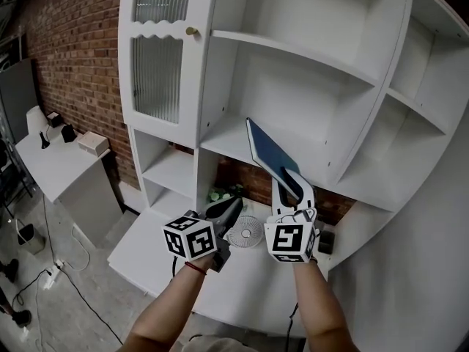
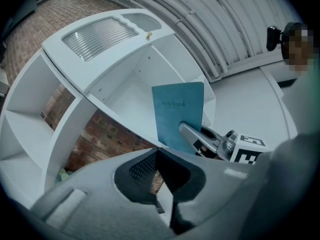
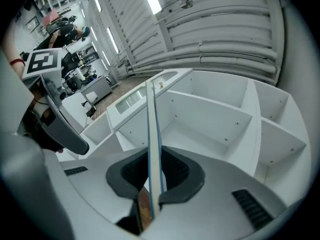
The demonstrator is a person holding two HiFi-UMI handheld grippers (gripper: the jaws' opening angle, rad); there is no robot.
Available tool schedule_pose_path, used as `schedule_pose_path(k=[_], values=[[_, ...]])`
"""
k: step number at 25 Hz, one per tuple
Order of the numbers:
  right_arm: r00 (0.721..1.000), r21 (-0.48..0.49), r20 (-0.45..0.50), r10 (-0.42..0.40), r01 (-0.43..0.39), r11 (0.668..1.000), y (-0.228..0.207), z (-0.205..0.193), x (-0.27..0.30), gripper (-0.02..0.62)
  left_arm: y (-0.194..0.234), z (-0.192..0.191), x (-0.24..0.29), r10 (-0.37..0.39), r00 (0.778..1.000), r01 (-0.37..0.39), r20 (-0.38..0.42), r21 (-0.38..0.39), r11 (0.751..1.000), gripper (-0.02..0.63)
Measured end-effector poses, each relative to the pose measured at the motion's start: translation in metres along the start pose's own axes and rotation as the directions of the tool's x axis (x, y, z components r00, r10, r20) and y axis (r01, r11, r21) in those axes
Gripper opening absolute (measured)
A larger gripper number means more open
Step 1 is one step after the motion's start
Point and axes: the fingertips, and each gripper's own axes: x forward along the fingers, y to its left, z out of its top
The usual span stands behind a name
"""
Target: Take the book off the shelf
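A thin blue book (image 1: 270,155) is held up in front of the white shelf unit (image 1: 308,57), clear of its boards. My right gripper (image 1: 291,182) is shut on the book's lower edge. The right gripper view shows the book (image 3: 153,134) edge-on, upright between the pads of that gripper (image 3: 152,184). In the left gripper view the cover (image 2: 177,115) faces me, with a right finger (image 2: 194,136) across its lower part. My left gripper (image 1: 232,206) hangs to the left of the book, shut with nothing in it (image 2: 162,171).
The shelf's ribbed glass door (image 1: 156,75) is at upper left. A small white fan (image 1: 244,233) and something green (image 1: 216,194) sit on the lower ledge. A white table (image 1: 51,163) with a box (image 1: 93,144) stands against the brick wall (image 1: 73,57).
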Motion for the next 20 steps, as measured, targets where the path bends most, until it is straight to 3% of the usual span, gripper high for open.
schedule_pose_path(k=[8, 16, 20], values=[[0.997, 0.185, 0.066, -0.033, 0.020, 0.982, -0.021, 0.003, -0.016, 0.055, -0.026, 0.006, 0.012, -0.038, 0.999, 0.037, 0.015, 0.082, 0.996, 0.009], [0.990, 0.341, 0.132, -0.055, 0.007, 0.940, -0.046, 0.005, -0.040, 0.054, -0.045, 0.003, 0.020, -0.057, 0.998, 0.055, 0.006, 0.144, 0.988, 0.009], [0.986, 0.437, 0.156, -0.054, -0.020, 0.899, -0.053, 0.006, -0.056, 0.054, -0.056, -0.001, 0.021, -0.067, 0.998, 0.066, 0.001, 0.163, 0.984, 0.009]])
